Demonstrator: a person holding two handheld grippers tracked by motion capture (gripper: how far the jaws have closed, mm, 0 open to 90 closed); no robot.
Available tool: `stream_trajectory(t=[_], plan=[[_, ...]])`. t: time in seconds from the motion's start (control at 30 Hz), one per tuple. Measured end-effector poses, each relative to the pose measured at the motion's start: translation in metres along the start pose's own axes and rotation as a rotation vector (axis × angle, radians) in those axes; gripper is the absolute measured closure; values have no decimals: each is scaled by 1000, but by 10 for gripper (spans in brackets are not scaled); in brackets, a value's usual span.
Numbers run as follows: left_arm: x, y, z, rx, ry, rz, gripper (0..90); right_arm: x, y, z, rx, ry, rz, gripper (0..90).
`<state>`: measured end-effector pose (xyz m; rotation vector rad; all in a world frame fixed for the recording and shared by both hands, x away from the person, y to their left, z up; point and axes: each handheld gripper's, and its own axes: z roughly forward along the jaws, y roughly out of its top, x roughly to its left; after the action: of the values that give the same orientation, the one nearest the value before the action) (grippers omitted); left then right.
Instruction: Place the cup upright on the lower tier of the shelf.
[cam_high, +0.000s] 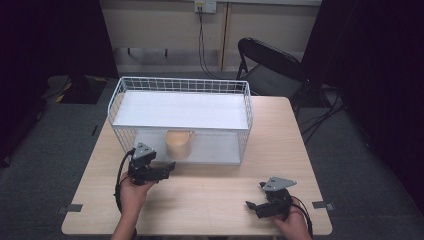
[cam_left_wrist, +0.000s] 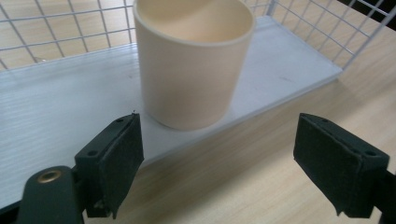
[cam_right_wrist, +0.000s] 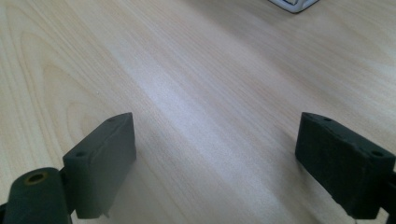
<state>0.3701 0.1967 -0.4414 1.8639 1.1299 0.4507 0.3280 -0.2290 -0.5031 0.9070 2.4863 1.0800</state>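
A cream cup stands upright on the lower shelf of a white wire rack, near the shelf's front edge. My left gripper rests on the table just in front of the cup and points at it. In the left gripper view the cup sits just beyond the left gripper, whose jaws are open with nothing between them. My right gripper lies near the table's front right, far from the rack. Its jaws stand open over bare wood in the right gripper view.
The rack's flat white upper shelf roofs over the cup, with wire walls at the sides and back. The wooden table stretches between the two grippers. A black folding chair stands behind the table's far right corner.
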Motion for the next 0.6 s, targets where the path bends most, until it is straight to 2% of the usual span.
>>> stream_trajectory(t=[0.43, 0.6], plan=[[8, -11, -11, 1, -31, 21, 158, 0, 0, 0, -1, -2, 2, 117], [14, -15, -19, -2, -41, 9, 156, 0, 0, 0, -1, -2, 2, 117]])
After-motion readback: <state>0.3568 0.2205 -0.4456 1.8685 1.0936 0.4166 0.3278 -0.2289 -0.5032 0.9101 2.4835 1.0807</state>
